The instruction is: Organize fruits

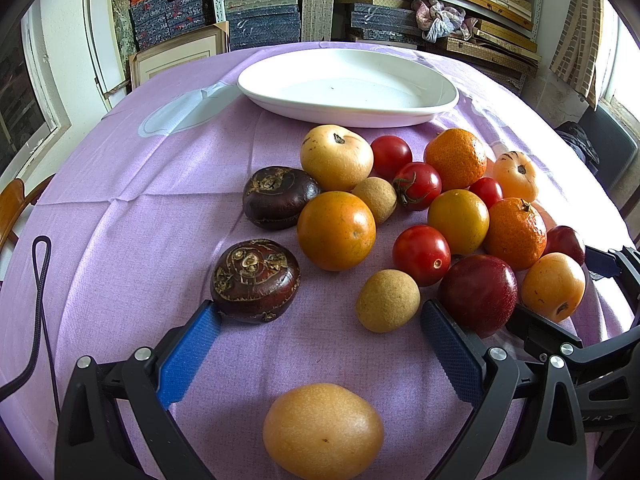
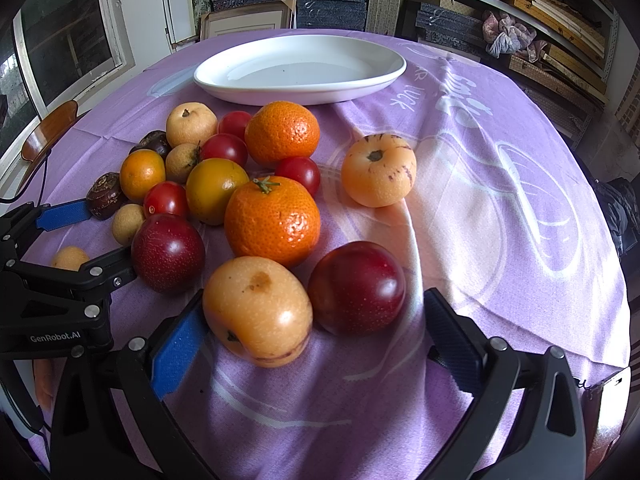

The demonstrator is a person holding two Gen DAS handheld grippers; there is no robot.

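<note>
A pile of fruit lies on a purple tablecloth (image 1: 120, 208) before an empty white oval plate (image 1: 448, 98), also seen in the right wrist view (image 2: 384, 76). My left gripper (image 1: 320, 320) is open; a brown longan (image 1: 387, 301) lies between its fingers, a dark water chestnut (image 1: 256, 280) touches the left fingertip, a dark red plum (image 1: 478, 294) sits by the right one, and a yellow-orange fruit (image 1: 323, 430) lies near the camera. My right gripper (image 2: 316, 312) is open around a pale orange fruit (image 2: 258, 310) and a red plum (image 2: 357, 287). The left gripper (image 2: 100, 236) shows in the right view.
Mandarins (image 2: 273, 219), cherry tomatoes (image 1: 421, 255) and a striped pepino (image 2: 378, 170) fill the pile. Shelves of stacked boxes (image 1: 264, 20) stand behind the table. A wooden chair (image 2: 48, 128) stands at the left edge. A black cable (image 1: 40, 280) lies on the cloth at left.
</note>
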